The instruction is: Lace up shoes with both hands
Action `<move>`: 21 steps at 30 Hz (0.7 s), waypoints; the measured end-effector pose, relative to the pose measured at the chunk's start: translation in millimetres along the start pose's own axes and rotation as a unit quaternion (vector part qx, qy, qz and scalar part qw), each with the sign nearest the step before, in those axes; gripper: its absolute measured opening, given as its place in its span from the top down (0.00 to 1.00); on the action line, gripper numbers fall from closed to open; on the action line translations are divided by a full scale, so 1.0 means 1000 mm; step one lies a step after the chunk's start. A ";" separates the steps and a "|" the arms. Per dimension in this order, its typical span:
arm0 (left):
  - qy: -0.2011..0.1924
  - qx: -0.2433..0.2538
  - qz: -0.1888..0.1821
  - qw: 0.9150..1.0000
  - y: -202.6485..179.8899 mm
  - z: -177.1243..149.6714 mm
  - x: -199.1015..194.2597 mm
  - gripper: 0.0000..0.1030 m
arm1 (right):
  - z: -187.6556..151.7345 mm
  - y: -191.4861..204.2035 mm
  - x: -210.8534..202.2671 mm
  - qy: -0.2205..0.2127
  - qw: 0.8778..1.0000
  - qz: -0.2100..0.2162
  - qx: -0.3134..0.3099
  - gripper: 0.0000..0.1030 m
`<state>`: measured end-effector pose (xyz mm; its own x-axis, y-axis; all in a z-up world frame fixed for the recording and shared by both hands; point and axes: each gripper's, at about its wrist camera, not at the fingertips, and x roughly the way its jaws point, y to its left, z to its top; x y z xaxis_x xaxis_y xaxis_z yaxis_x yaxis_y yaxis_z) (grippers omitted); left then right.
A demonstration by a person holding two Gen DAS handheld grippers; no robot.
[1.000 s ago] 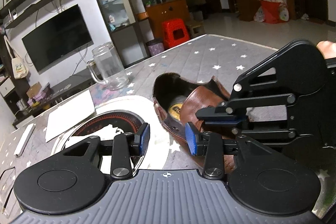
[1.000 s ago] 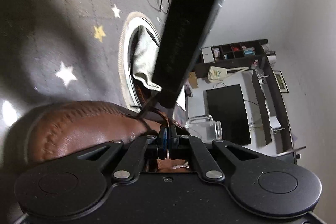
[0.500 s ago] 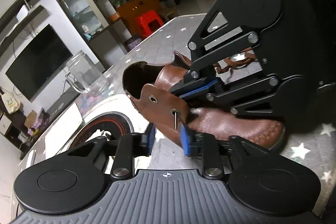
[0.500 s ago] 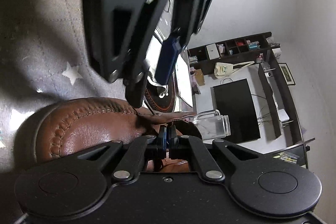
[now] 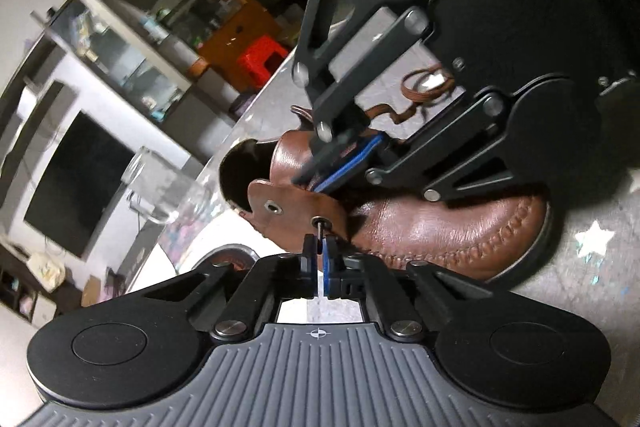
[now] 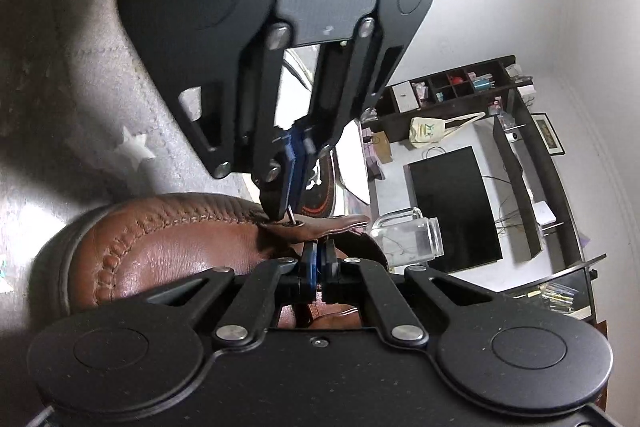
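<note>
The shoe [image 5: 440, 227], a brown leather one with stitched toe, lies on its side on the grey star-printed surface [image 5: 580, 267], and everything here happens right at it! The left tongs [image 5: 320, 247] come in at the near eyelet flap, pressed together on the thin dark lace tip [image 5: 320, 225] that pokes out of the metal eyelet [image 5: 321, 221] — the blue pads meet right on it, and the right wrist view confirms it, the tip [image 6: 290, 213] caught between the pads of the left tongs [image 6: 294, 163] just above the flap. A second eyelet [image 5: 273, 207] sits empty on the same flap, closer to the shoe's dark opening. The right tongs [image 6: 319, 259] reach over the shoe from the other side, pressed together too, their blue pads closed down in the throat of the shoe by the tongue; what exactly they pinch there I cannot tell, the leather hides it. In the left wrist view those right tongs [image 5: 344, 159] lie across the top of the shoe. Behind the shoe a length of brown lace [image 5: 424, 87] lies curled on the surface. Past the shoe's heel stands a clear glass mug [image 5: 160, 187], and beyond the shoe, further off, a black television [image 6: 456, 207] hangs on the wall.
</note>
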<state>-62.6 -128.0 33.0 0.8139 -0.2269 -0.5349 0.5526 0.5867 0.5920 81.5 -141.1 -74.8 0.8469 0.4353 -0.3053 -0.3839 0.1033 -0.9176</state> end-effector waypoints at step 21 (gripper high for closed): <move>0.046 -0.163 0.160 0.973 0.055 -0.018 -0.062 0.92 | 0.007 0.007 -0.018 0.038 0.994 0.003 0.101 0.84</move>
<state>-85.8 -67.8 87.6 0.9072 0.0686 -0.4150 0.1758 0.8345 0.5222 61.2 -141.6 -74.2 0.8670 0.3675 -0.3365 -0.4487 0.2823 -0.8479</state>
